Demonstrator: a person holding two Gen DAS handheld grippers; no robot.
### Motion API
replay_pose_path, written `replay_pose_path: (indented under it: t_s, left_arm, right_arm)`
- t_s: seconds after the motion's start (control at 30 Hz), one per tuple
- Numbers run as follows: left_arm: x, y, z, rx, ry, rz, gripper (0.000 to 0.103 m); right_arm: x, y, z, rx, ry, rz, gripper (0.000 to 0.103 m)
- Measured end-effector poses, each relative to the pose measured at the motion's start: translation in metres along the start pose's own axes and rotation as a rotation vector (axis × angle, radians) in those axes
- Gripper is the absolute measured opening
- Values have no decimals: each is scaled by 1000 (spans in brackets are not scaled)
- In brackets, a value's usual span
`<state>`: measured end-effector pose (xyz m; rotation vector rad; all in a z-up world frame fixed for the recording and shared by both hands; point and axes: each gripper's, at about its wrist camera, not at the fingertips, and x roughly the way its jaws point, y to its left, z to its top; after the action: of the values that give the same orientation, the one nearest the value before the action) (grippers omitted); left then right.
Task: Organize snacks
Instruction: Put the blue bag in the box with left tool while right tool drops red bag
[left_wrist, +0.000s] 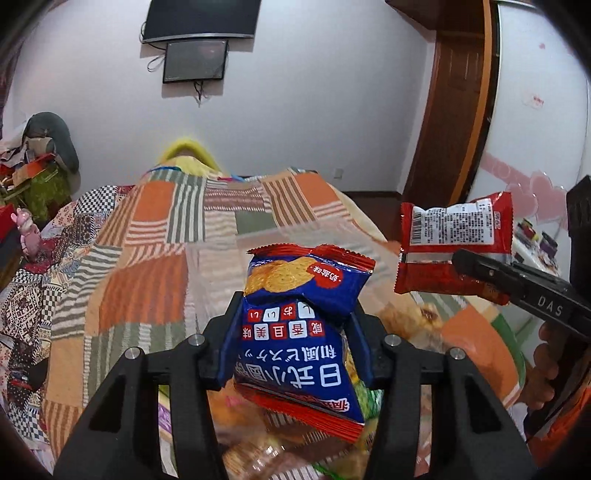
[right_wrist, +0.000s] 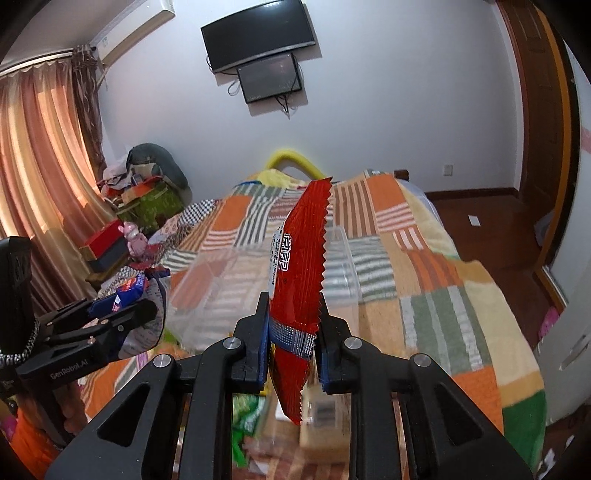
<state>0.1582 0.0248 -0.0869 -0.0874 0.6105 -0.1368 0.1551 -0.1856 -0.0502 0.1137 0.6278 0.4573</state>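
Note:
My left gripper (left_wrist: 295, 314) is shut on a blue biscuit packet (left_wrist: 295, 332) with red ends and holds it up above the bed. My right gripper (right_wrist: 293, 306) is shut on a red snack packet (right_wrist: 299, 280), held edge-on and upright. In the left wrist view the red packet (left_wrist: 454, 236) and the right gripper (left_wrist: 465, 262) show at the right. In the right wrist view the left gripper (right_wrist: 144, 295) with the blue packet (right_wrist: 129, 291) shows at the left. More loose snack packets (left_wrist: 258, 443) lie blurred below both grippers.
A clear plastic organizer box (right_wrist: 258, 284) sits on the patchwork bedspread (right_wrist: 424, 258) ahead. Boxes and clutter (right_wrist: 140, 199) stand at the left by the curtain. A wooden door (right_wrist: 535, 110) and floor are at the right.

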Motion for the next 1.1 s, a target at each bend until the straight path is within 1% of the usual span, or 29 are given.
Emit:
replay_pose_path:
  t_s: [0.2, 0.33, 0.57, 0.7, 0.77, 0.87, 0.97, 1.1]
  left_arm:
    - [16, 12, 23, -5, -21, 29, 51]
    - [36, 19, 36, -14, -13, 47, 51]
    - [75, 30, 43, -39, 38, 74, 51]
    - [102, 33, 43, -29, 72, 110, 51]
    - [112, 34, 43, -26, 88, 115, 51]
    - [128, 35, 41, -21, 115, 115, 51]
    - [137, 34, 39, -14, 140, 116, 52]
    - [146, 35, 37, -20, 172, 114, 54]
  right_arm:
    - [17, 3, 14, -11, -27, 8, 18]
    - [35, 7, 21, -26, -22, 6, 18]
    - [71, 6, 26, -18, 35, 18, 18]
    - [88, 5, 25, -19, 78, 19, 18]
    - [96, 6, 24, -30, 102, 12, 18]
    - [104, 7, 21, -39, 133, 19, 18]
    - [108, 6, 20, -43, 158, 39, 18]
    - [110, 6, 19, -69, 178, 43, 19]
